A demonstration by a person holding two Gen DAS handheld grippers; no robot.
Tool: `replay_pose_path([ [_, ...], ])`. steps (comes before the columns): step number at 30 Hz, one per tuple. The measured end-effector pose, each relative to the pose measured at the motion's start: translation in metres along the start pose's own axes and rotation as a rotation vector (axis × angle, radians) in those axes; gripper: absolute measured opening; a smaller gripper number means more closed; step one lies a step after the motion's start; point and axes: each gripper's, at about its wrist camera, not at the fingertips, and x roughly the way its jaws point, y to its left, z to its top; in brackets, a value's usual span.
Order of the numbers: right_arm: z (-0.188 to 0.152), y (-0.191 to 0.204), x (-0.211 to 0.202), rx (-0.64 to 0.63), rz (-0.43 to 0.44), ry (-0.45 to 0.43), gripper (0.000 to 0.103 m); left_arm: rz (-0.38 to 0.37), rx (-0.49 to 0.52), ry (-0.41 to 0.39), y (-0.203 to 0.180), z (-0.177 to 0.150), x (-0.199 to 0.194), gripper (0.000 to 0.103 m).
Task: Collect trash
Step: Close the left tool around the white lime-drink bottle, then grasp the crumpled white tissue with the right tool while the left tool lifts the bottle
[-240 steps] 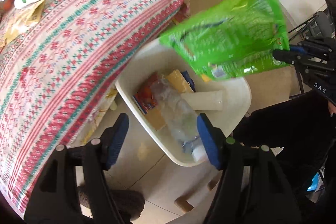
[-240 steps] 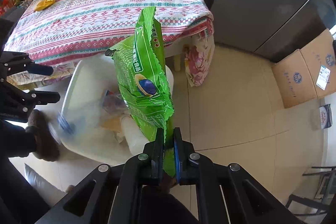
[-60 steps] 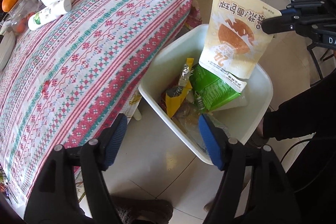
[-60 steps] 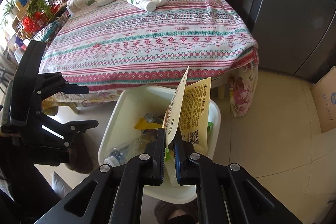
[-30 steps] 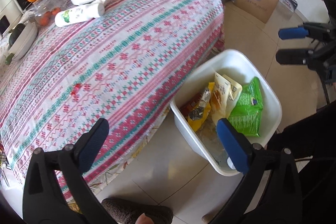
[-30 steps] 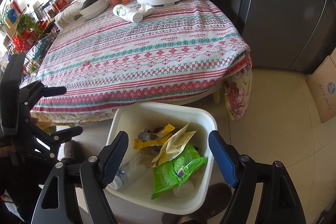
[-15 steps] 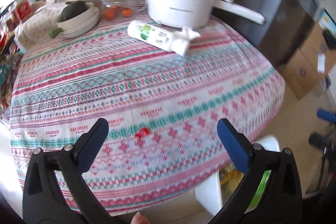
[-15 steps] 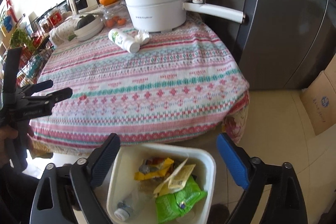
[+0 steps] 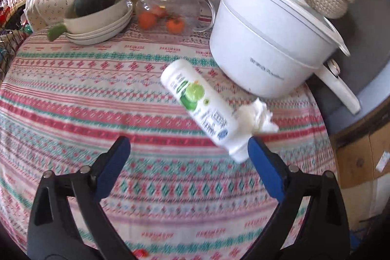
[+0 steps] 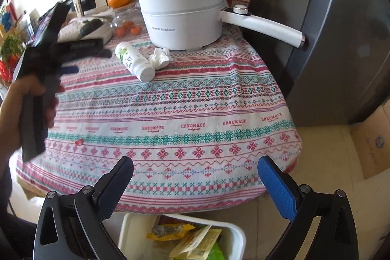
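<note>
Several wrappers (image 10: 195,239) in white bin (image 10: 240,239); left tool (image 9: 187,150) closing, empty; right tool (image 10: 195,169) apart, empty.

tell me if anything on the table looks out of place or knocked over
The white bottle lies on its side on the tablecloth in front of the white pot, with a crumpled tissue beside it. A small red scrap sits near the table's front edge. Everything else stands upright.

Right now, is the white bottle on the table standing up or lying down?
Lying down: the white bottle rests on its side on the tablecloth, beside the crumpled tissue.
</note>
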Motion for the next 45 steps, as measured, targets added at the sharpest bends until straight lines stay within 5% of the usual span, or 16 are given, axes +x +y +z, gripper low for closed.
replay_pose_path([
  [10, 0.022, -0.025, 0.038, 0.056, 0.052, 0.020, 0.103, -0.053, -0.113, 0.082, -0.004, 0.027, 0.069, 0.075],
  [16, 0.030, -0.037, 0.060, 0.128, 0.099, 0.039, 0.103, -0.152, -0.130, 0.142, 0.000, 0.029, 0.086, 0.067],
  [22, 0.045, -0.031, 0.079, 0.149, 0.120, 0.050, 0.103, -0.181, 0.024, 0.179, 0.000, 0.021, 0.074, 0.057],
  [33, 0.085, 0.023, 0.108, 0.069, 0.138, -0.044, 0.102, -0.156, 0.260, 0.178, 0.054, -0.021, 0.032, 0.054],
  [44, 0.128, 0.052, 0.171, 0.183, 0.179, -0.094, 0.085, -0.179, 0.346, 0.105, 0.084, -0.042, 0.000, 0.053],
  [45, 0.133, 0.055, 0.177, 0.192, 0.166, -0.105, 0.077, -0.183, 0.343, 0.101, 0.087, -0.041, 0.000, 0.053],
])
